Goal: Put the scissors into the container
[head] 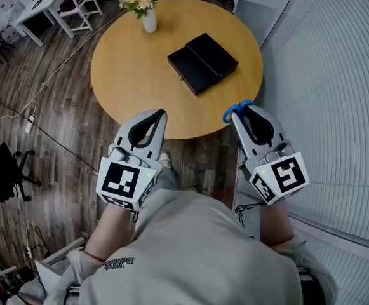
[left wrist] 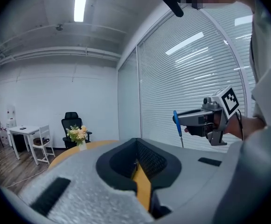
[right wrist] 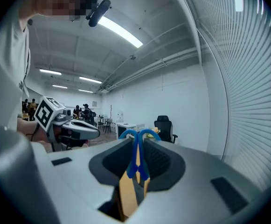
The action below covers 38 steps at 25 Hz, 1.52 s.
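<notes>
Plainly grips the scissors (right wrist: 137,146) between the closed-down fingers (right wrist: 170,164) of the right gripper (head: 248,110), blue loops standing up past the tips and, seen from the left gripper view, a thin metal end pointing down; likely pinched near the pivot for a steady carry and a clean drop. Hovers at the near edge of the round bench (head: 127,75), well apart from the black container (head: 202,63) lying toward the middle, so judged to be at the carrying stage with the placing not yet done. Holds the left gripper (head: 160,114) alongside at the same edge, fingers pressed together on nothing, probably parked out of the way or ready to steady the container. Cannot tell whether the container stands open: shows only as a flat dark box with a seam across its top, no interior visible. Hides most of the blades behind the right fingers in the head view, and covers part of the bench's near rim with both grippers; leaves the vase of flowers (head: 147,11) at the far edge too small for detail
</notes>
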### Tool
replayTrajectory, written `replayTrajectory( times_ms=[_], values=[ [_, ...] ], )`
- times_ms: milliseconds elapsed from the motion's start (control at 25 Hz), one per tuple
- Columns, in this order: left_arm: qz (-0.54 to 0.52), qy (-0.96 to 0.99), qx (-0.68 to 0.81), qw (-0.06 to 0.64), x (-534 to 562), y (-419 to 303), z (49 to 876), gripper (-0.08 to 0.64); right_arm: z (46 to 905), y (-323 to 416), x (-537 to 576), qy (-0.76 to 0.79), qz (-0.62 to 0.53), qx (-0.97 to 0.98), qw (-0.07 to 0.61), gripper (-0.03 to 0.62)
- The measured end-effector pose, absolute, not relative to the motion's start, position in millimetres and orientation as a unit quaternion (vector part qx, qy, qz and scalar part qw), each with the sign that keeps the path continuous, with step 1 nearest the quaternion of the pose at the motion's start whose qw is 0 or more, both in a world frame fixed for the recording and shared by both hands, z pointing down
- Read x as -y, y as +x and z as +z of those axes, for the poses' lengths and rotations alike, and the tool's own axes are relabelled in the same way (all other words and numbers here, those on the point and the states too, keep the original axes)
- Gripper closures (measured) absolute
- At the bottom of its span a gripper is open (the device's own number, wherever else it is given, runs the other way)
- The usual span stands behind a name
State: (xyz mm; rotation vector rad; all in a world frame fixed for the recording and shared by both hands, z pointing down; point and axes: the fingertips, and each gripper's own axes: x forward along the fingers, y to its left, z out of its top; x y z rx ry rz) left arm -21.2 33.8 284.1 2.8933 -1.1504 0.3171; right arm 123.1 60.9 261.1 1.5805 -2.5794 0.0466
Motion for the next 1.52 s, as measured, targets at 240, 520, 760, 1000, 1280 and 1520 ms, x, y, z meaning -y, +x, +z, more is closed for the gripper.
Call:
replayTrajectory(
  times_ms=[240, 520, 760, 1000, 1280, 1520],
  values=[
    [0.098, 0.929, 0.357, 0.011, 18, -36, 282, 0.538, 261, 112, -10, 0.533, 0.015, 0.842, 0.079, 0.503],
    [0.107, 0.934, 0.341, 0.017, 70, -59, 285, 0.538, 271, 95, 40, 0.541, 0.039, 0.835, 0.093, 0.503],
    [0.114, 0.94, 0.32, 0.025, 112, -74, 291, 0.538, 265, 73, 82, 0.543, 0.03, 0.834, 0.093, 0.503],
    [0.096, 0.947, 0.307, 0.027, 146, -86, 291, 0.538, 272, 56, 115, 0.552, 0.015, 0.825, 0.12, 0.503],
    [0.105, 0.952, 0.288, 0.027, 173, -85, 297, 0.538, 279, 59, 139, 0.566, 0.029, 0.815, 0.125, 0.503],
    [0.106, 0.951, 0.289, 0.033, 182, -72, 302, 0.538, 284, 78, 150, 0.571, 0.031, 0.809, 0.135, 0.503]
  ],
)
